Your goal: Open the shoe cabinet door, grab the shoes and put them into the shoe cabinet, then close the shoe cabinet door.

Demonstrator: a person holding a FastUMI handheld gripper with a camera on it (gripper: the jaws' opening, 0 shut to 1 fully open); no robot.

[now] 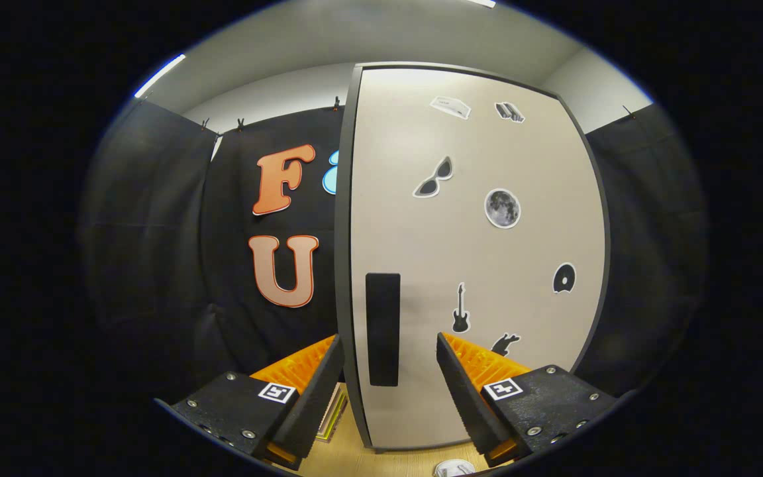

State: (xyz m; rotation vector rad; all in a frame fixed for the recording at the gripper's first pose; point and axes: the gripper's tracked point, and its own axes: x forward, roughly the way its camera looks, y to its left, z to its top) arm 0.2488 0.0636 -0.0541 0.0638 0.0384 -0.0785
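Fingers: spread wide at the gripper (pixel 387 371), nothing between the pads, straddling the door's free edge.
Cabinet door (pixel 481 265): upright, pale panel with stickers, dark frame edge facing the fingers; shut or barely ajar, cannot tell which.
Handle (pixel 382 329): dark vertical strip near that edge, sitting right between the two fingers, just ahead of them.
Step in hand: lining up on the handle to pull the door open, by the look of it.
Shoes: one pale rounded thing (pixel 454 468) on the wooden floor (pixel 381 460) below the right finger, possibly a shoe; too little visible to be sure.
Risk one: closing too far to one side, catching the door edge rather than the handle, then slipping off on the pull.
Risk two: handle looks flat and shallow, so a weak pinch could slide free.
Risk three: door swinging toward the left finger, knocking it if the pull runs straight instead of along the arc.
Risk four: pale thing on the floor close underfoot of the fingers, easily nudged.
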